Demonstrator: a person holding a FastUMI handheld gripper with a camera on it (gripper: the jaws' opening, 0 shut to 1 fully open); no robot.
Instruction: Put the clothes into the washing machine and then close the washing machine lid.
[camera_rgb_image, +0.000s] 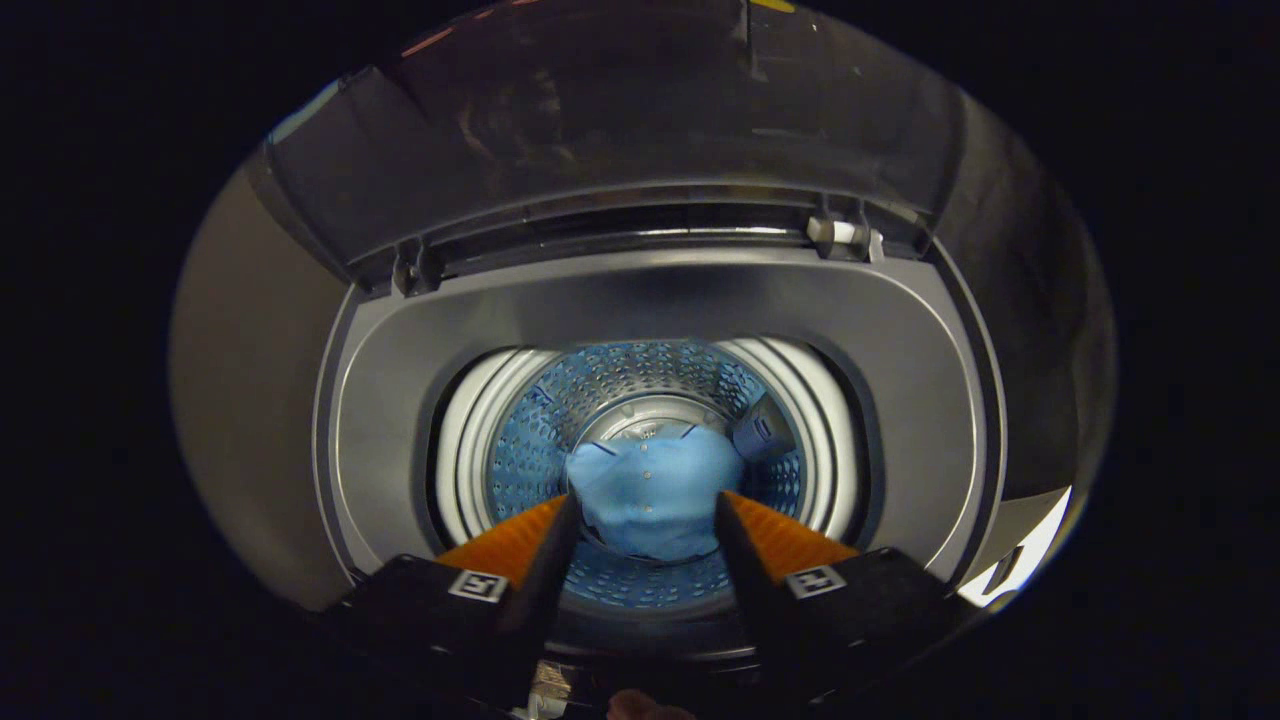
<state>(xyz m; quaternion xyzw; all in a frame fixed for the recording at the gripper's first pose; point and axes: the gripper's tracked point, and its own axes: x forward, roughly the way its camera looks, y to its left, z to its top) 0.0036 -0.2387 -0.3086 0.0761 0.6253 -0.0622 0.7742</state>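
One large appliance is looked into from above: the grey top-loading washing machine (660, 300), whose dark, glossy hinged lid (620, 110) is stood upright behind the opening, held on two hinges at the back rim. Within the grey top panel, the round perforated metal drum (620, 385) is seen, ringed by a white plastic collar, and at its bottom the light blue buttoned shirt (650, 490) is lying in a loose heap over the drum floor. The garment appears already to be inside the machine, so the step in hand is judged to be the release and the withdrawal that leads to the lid. For this to be done well, the tool should be lifted straight up out of the opening, so that no fold of cloth is dragged back over the collar, and the lid should then be approached from behind its top edge and tipped forward gently, so that it is lowered rather than dropped. The tool (645, 515) is held above the drum mouth with its two ridged fingers (510, 545) spread wide apart; the shirt is seen in the gap between them but well below, and nothing seems to be pinched or touched by either finger.
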